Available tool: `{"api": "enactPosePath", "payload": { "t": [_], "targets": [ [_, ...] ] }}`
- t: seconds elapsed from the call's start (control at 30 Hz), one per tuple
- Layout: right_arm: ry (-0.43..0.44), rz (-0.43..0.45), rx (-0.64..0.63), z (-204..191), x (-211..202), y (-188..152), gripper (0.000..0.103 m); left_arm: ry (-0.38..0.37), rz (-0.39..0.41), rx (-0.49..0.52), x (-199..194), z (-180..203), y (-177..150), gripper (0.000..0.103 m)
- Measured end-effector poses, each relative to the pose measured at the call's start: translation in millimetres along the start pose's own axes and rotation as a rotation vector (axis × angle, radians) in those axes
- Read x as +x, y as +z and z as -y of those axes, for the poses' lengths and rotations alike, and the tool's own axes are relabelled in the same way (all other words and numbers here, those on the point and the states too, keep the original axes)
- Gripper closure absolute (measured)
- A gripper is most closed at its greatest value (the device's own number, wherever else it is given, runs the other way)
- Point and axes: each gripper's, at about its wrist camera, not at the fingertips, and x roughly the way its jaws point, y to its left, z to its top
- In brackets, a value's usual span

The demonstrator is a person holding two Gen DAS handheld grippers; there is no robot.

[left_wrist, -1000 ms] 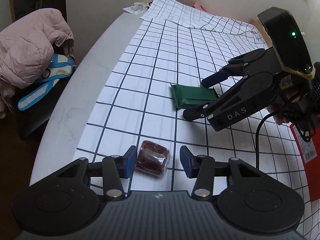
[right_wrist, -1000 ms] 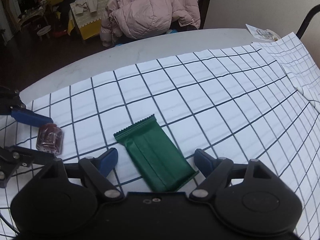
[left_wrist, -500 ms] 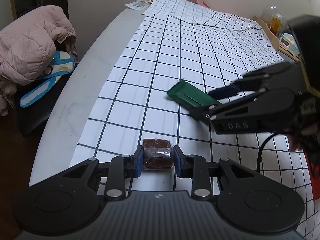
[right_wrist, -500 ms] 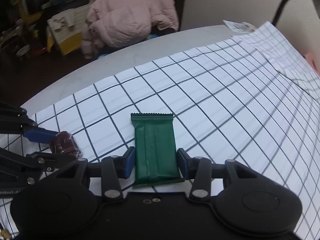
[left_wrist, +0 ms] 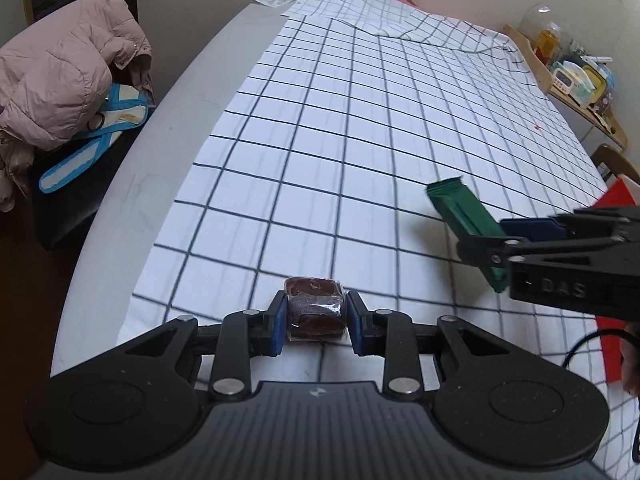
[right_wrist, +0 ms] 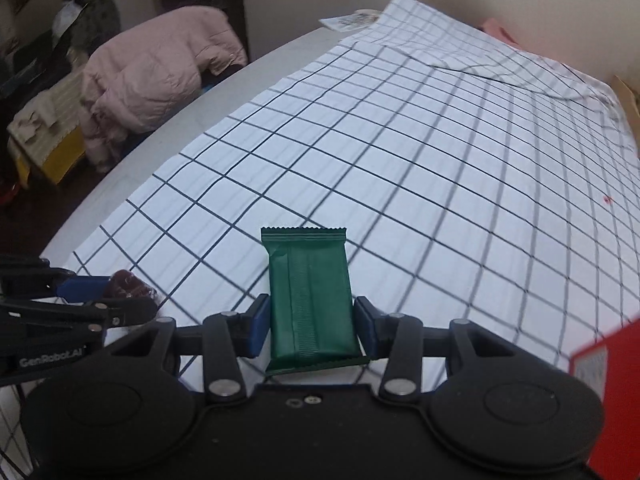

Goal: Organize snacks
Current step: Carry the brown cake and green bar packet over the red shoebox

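My left gripper (left_wrist: 316, 322) is clamped on a small brown snack (left_wrist: 315, 312) in clear wrap, one blue pad pressed against each of its sides. My right gripper (right_wrist: 310, 326) is clamped the same way on a green snack bar (right_wrist: 309, 300), gripping it across its width near the back end, so most of the wrapper sticks forward past the fingertips with its crimped edge leading. In the left wrist view the bar tilts up off the checked tablecloth (left_wrist: 360, 120), so I judge it lifted clear; whether the brown snack is off the cloth yet I cannot tell.

As for progress, I judge this to be early in the job: both snacks are picked up and neither has been put anywhere. The cloth ahead of both grippers carries no other snack that I can see, and no box or tray shows itself as a clear destination. A red object (right_wrist: 608, 392) with a white printed label sits at the right edge of my view, close to the right gripper; it may be where these go, but I cannot tell what it is.

Writing: the side of the right gripper reads "DAS" in the left wrist view, and the left gripper's side reads "GenRobot.AI" in the right wrist view. The label on the red object is too blurred to read. The green wrapper shows no print on the side I see.
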Motion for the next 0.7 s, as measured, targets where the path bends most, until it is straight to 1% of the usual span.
{"api": "enactPosePath", "payload": {
  "t": [0.27, 0.4, 0.47, 0.7],
  "targets": [
    [-0.062, 0.072, 0.123, 8.8, -66.3, -33.0, 0.060, -0.048, 0.032, 0.067, -41.0, 31.1, -4.3, 0.073],
    [-0.089, 0.124, 0.153, 15.1, -101.3, -45.9, 0.060, -0.070, 0.058, 0.116, -61.9, 53.0, -4.5, 0.073],
    [-0.116, 0.151, 0.167, 20.4, -117.3, -52.7, 0.059, -0.081, 0.070, 0.137, -71.4, 64.2, -4.5, 0.073],
    [-0.162, 0.213, 0.230, 48.0, -168.4, -75.0, 0.059, -0.125, 0.122, 0.193, -99.4, 108.4, 0.7, 0.073]
  ]
}}
